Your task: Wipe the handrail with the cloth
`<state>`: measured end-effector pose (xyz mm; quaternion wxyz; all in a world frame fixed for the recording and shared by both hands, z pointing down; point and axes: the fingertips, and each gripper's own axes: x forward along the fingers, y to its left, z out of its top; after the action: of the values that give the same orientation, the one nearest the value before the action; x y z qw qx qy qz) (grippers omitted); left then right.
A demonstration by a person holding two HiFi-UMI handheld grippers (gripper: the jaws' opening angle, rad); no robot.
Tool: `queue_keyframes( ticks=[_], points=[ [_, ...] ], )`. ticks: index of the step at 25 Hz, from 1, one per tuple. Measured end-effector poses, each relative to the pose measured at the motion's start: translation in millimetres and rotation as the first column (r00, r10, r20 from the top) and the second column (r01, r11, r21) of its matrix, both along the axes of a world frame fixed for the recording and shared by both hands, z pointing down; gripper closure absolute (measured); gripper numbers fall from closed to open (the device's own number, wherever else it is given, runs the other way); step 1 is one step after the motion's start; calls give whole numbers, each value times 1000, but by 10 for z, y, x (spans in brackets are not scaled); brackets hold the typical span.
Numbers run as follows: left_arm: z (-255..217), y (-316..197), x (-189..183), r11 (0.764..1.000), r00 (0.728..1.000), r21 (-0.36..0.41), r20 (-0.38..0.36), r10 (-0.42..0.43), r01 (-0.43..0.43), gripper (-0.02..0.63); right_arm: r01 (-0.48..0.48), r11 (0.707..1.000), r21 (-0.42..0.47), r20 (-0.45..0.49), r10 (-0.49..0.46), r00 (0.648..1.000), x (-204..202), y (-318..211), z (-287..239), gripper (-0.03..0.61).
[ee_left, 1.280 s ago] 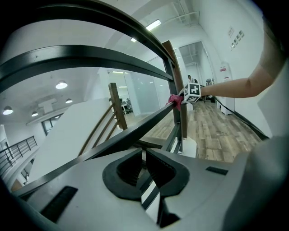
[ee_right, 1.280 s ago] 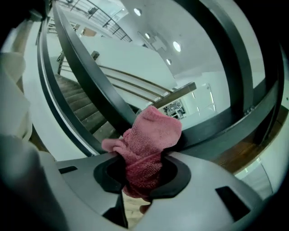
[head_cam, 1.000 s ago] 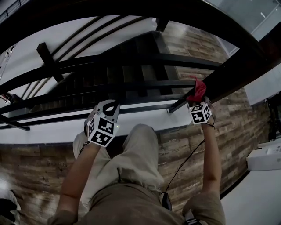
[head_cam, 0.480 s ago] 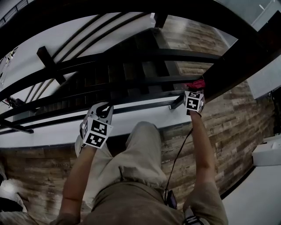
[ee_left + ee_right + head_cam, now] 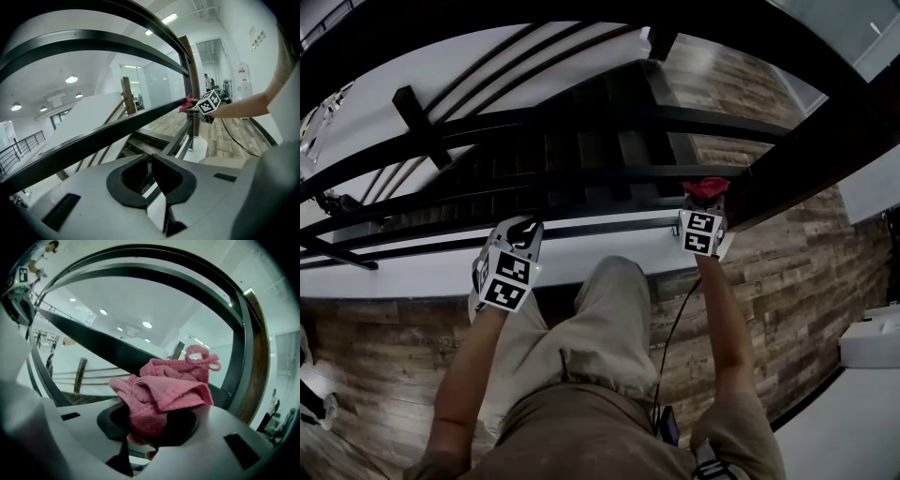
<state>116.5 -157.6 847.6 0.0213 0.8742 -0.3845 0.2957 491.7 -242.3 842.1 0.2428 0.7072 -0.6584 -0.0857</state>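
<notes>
A pink cloth [image 5: 164,390] is bunched between the jaws of my right gripper [image 5: 150,427], which is shut on it. In the head view the cloth [image 5: 705,188] rests against a dark handrail bar [image 5: 581,175], close to the thick wooden post [image 5: 806,169], with the right gripper [image 5: 703,204] just below it. My left gripper [image 5: 518,228] hovers to the left in front of the lower bars, shut and holding nothing. In the left gripper view its jaws [image 5: 151,164] meet below a black rail [image 5: 93,140]. The cloth [image 5: 188,102] shows far off to the right.
Several dark horizontal bars [image 5: 487,122] span the railing, with a staircase [image 5: 581,150] beyond them. The person's legs [image 5: 591,337] and a dangling cable [image 5: 670,347] are below, over the wood floor [image 5: 787,281]. A white box [image 5: 872,342] sits at the right.
The right gripper has slid left along the bar with the cloth and rolled its wrist. The left gripper has drifted slightly left and stays shut.
</notes>
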Motion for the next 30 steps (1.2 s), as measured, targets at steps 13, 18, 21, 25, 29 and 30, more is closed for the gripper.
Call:
queue_keyframes(
  ticks=[13,18,21,25,29,30],
  points=[
    [198,52,-208,999,999,-42,-23,-22,21,594,-253,898,-359,-378,108,919,1056,-12,724,463],
    [227,84,-240,1000,1000,-24,-15,-7,7,594,-105,852,-513,-292,-58,955,944,66,1101,463],
    [264,111,-303,1000,1000,-17,-20,-16,15,594,-60,788,-612,-377,-224,899,965,151,1203,463],
    [273,188,-359,999,999,-19,-18,-28,27,594,-60,618,-784,-430,-471,770,929,406,1325,463],
    [301,267,-287,1000,1000,-17,4,-22,22,594,-101,549,-830,-472,-592,653,1045,514,1367,463],
    [328,270,-280,1000,1000,-21,10,-18,18,592,-105,538,-837,-469,-603,645,1070,529,1405,463]
  ],
)
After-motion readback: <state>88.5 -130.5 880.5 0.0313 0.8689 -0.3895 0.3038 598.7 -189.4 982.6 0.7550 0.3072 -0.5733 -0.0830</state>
